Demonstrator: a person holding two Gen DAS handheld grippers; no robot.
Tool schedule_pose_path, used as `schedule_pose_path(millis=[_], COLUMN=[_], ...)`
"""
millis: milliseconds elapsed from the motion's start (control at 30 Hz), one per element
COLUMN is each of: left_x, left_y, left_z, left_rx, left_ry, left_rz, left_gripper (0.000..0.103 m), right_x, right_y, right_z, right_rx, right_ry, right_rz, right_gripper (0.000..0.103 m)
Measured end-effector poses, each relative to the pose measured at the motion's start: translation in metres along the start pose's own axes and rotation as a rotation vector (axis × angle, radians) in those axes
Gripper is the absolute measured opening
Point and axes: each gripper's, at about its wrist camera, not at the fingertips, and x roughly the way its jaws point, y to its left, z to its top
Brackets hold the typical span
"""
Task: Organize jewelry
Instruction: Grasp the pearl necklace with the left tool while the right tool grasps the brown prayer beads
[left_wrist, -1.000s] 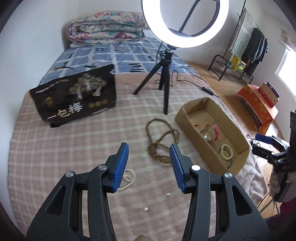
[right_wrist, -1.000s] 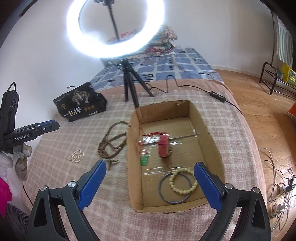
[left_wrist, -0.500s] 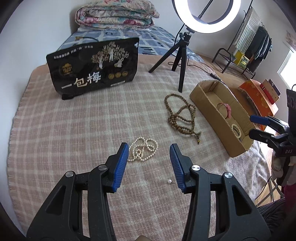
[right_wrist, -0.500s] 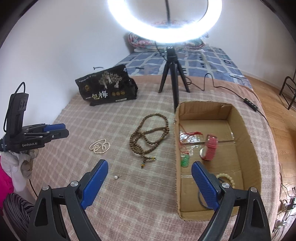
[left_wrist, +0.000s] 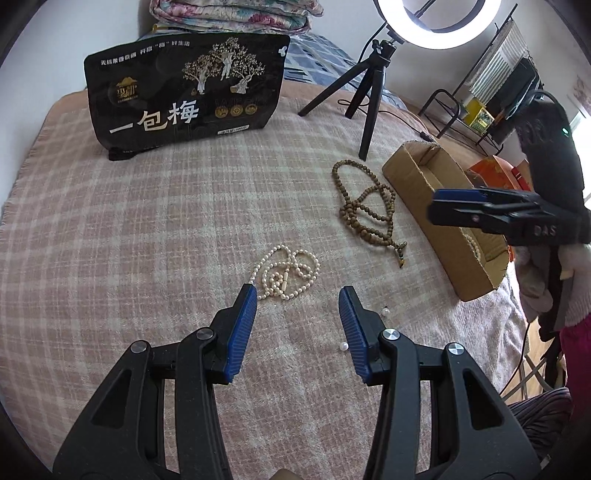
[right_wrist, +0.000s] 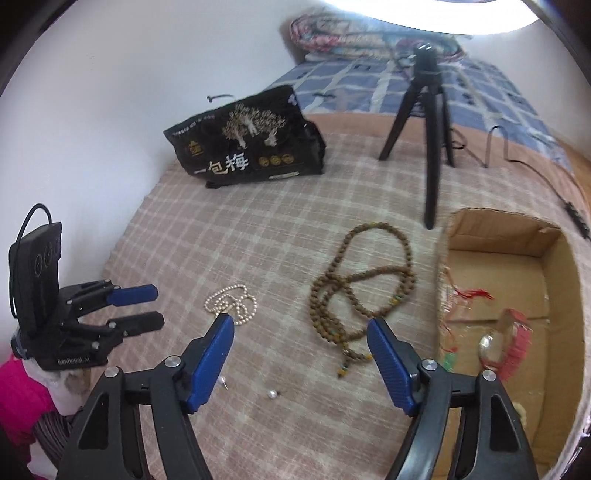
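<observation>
A white pearl necklace (left_wrist: 286, 272) lies bunched on the checked blanket just ahead of my left gripper (left_wrist: 297, 295), which is open and empty. It also shows in the right wrist view (right_wrist: 232, 302). A brown wooden bead necklace (left_wrist: 367, 208) (right_wrist: 360, 291) lies to its right, beside a cardboard box (left_wrist: 448, 236) (right_wrist: 554, 266) that holds a red watch (right_wrist: 511, 341) and other pieces. Two loose pearl earrings (left_wrist: 344, 346) (right_wrist: 272, 394) lie near the fingers. My right gripper (right_wrist: 301, 332) is open and empty, over the blanket between the two necklaces.
A black snack bag (left_wrist: 184, 88) stands at the back. A ring light on a black tripod (left_wrist: 371, 103) stands beside the box, with its cable trailing right. Folded quilts (left_wrist: 236, 14) lie on the bed behind. The blanket edge drops off at right.
Both grippers have moved left and lower toward the blanket. The pearl necklace now sits closer between my left fingers; the right view has swung from the box toward the necklaces.
</observation>
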Motion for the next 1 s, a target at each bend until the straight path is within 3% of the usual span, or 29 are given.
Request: schedule_pose_path(millis=[133,300,633,800,900,1000], left_x=[0.006,0.014,0.037,0.056,0.065,0.071], left_y=[0.000,0.003,-0.008,-0.016,-0.015,-0.019], left_z=[0.001,0.000,0.003,0.002,0.000,-0.003], left_rx=[0.007,0.014,0.098,0.143,0.159,0.217], left_ry=[0.007,0.024,0.039,0.070,0.093,0.092], left_rz=[-0.001,0.000,0.020,0.077,0.107,0.162], left_gripper=[0.047,0.047,0.047,0.047,0.056,0.059], right_x=[0.028,0.056,0.089,0.097,0.101,0.108], right_y=[-0.001,-0.006,-0.018,-0.019,-0.018,-0.016], right_z=[0.012,0.022,0.025,0.026,0.026,0.027], right_rx=[0.010,0.006,0.014,0.004,0.002,0.000], right_ry=[0.066,0.114,0.153,0.171,0.177,0.186], right_rz=[0.016,-0.035,-0.104,-0.115,-0.118,-0.124], right_gripper=[0.077,0.077,0.077,0.079,0.080,0.080])
